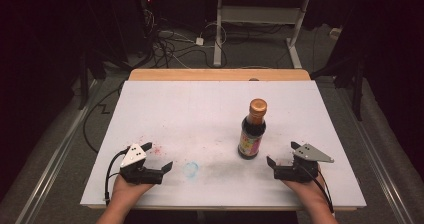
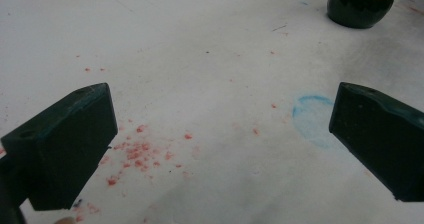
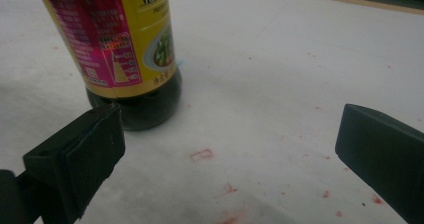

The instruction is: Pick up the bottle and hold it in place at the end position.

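A dark sauce bottle (image 1: pixel 252 129) with a copper cap and a yellow and pink label stands upright on the white table (image 1: pixel 200 109), right of centre. My right gripper (image 1: pixel 282 154) rests on the table just right of the bottle's base, open, with nothing between its jaws. In the right gripper view the bottle (image 3: pixel 122 49) stands close beyond the left jaw. My left gripper (image 1: pixel 158 156) lies near the front left of the table, open and empty. Its own view has the bottle's base (image 2: pixel 360 6) far off at the top right.
Red specks (image 2: pixel 137 154) and a faint blue ring (image 2: pixel 310 116) mark the table surface by the left gripper. A wooden strip (image 1: pixel 220 74) edges the table's far side. Beyond it are cables on the floor and a white desk frame (image 1: pixel 260 19).
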`<state>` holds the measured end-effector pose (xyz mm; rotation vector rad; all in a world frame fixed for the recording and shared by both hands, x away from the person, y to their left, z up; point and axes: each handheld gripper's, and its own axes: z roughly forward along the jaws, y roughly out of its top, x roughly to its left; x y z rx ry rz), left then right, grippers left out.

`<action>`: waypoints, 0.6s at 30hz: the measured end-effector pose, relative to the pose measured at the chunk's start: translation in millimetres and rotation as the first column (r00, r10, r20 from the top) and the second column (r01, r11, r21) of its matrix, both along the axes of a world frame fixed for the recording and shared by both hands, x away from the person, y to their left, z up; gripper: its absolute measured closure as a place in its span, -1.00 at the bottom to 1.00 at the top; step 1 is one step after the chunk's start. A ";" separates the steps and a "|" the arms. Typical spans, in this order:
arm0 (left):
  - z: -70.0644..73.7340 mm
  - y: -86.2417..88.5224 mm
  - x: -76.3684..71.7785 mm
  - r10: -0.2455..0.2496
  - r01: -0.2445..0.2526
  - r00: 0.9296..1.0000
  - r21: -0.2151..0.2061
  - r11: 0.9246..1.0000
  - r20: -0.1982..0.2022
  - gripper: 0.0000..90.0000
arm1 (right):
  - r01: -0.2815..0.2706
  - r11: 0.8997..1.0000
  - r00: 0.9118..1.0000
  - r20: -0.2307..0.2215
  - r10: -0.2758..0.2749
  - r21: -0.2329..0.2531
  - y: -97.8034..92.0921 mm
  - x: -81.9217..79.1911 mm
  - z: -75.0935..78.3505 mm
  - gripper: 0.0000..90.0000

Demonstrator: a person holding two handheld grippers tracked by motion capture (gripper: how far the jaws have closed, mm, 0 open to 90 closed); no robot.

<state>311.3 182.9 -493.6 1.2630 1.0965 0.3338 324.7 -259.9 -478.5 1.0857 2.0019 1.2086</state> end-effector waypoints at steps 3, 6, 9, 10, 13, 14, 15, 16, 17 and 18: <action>-0.1 1.0 -0.2 0.003 -0.003 1.000 -0.013 1.000 0.002 -1.00 | -0.012 1.000 1.000 0.009 0.012 0.008 2.8 -1.0 4.0 -0.99; -1.1 -0.3 -0.9 -0.012 0.012 1.000 0.003 1.000 0.003 -1.00 | -0.033 0.999 0.999 0.019 0.033 0.024 7.2 -2.7 9.5 -0.99; -1.5 -0.9 -1.5 -0.015 0.015 1.000 0.007 1.000 0.005 -1.00 | -0.047 0.998 0.999 0.026 0.046 0.033 11.6 -4.2 13.4 -0.99; -1.5 -0.9 -1.3 -0.015 0.015 1.000 0.005 1.000 0.004 -1.00 | -0.054 0.998 0.998 0.029 0.053 0.033 12.9 -4.1 14.2 -0.99; -1.6 -1.0 -1.2 -0.014 0.014 1.000 0.004 1.000 0.001 -1.00 | -0.065 0.997 0.998 0.024 0.064 0.039 17.6 -4.4 16.1 -0.99; -1.6 -1.1 -1.2 -0.014 0.014 1.000 0.004 1.000 0.000 -1.00 | -0.076 0.996 0.997 0.026 0.075 0.036 20.4 -3.8 16.9 -0.99; -1.6 -0.9 -1.2 -0.013 0.013 1.000 0.004 1.000 0.001 -1.00 | -0.076 0.996 0.997 0.026 0.075 0.036 20.4 -3.8 16.9 -0.99; -1.6 -0.9 -1.1 -0.013 0.013 1.000 0.004 1.000 0.001 -1.00 | -0.083 0.996 0.996 0.024 0.082 0.035 22.6 -3.5 17.4 -0.99; -1.6 -0.6 -0.9 -0.014 0.014 1.000 0.007 1.000 0.002 -1.00 | -0.092 0.995 0.996 0.023 0.091 0.035 25.7 -2.5 18.0 -0.99; -1.6 -0.5 -0.8 -0.014 0.014 1.000 0.007 1.000 0.001 -1.00 | -0.092 0.995 0.996 0.023 0.091 0.035 25.7 -2.5 18.0 -0.99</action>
